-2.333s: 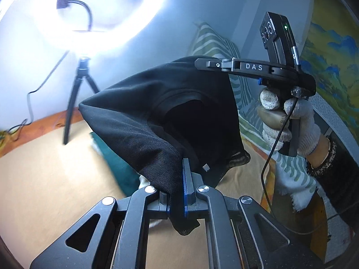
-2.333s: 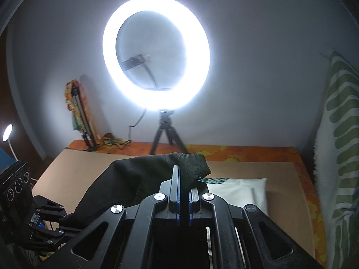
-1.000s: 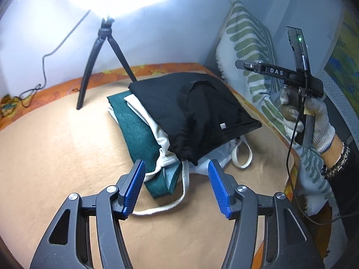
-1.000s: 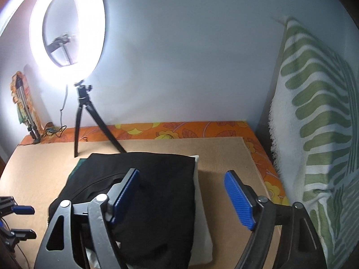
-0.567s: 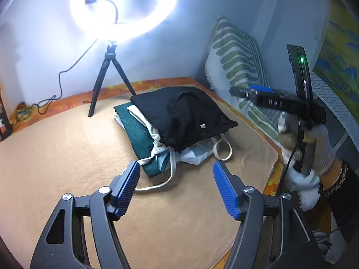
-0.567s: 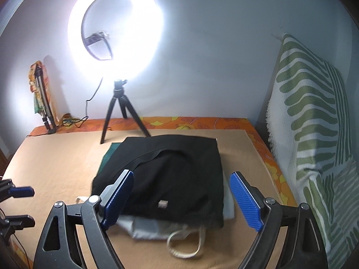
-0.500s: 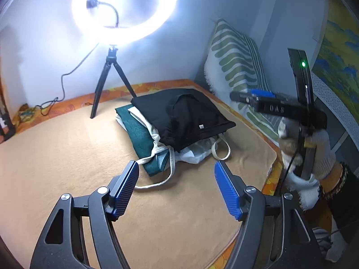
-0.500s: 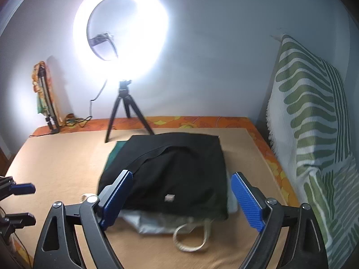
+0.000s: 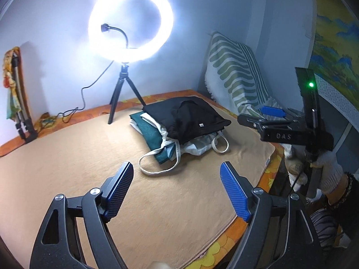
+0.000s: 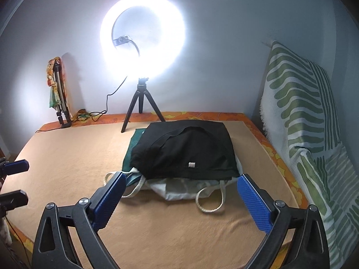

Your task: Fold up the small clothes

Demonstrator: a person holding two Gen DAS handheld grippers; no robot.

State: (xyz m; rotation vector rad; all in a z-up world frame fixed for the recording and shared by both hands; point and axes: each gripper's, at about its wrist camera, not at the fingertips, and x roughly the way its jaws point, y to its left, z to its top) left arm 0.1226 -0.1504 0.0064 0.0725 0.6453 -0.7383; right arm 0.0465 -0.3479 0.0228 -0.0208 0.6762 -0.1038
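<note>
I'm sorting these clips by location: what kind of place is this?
Probably a bedroom at home, set up for filming: a bed under a tan blanket, a leaf-patterned pillow against the wall, and a ring light on a small tripod behind the stack of folded clothes.

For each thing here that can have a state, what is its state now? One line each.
Left tongs: open, holding nothing.
Right tongs: open, holding nothing.
Black garment: folded, lying on top of the pile.
White cloth bag: under the black garment, straps loose on the blanket.
Green cloth: folded, at the bottom.
Ring light: switched on.
</note>
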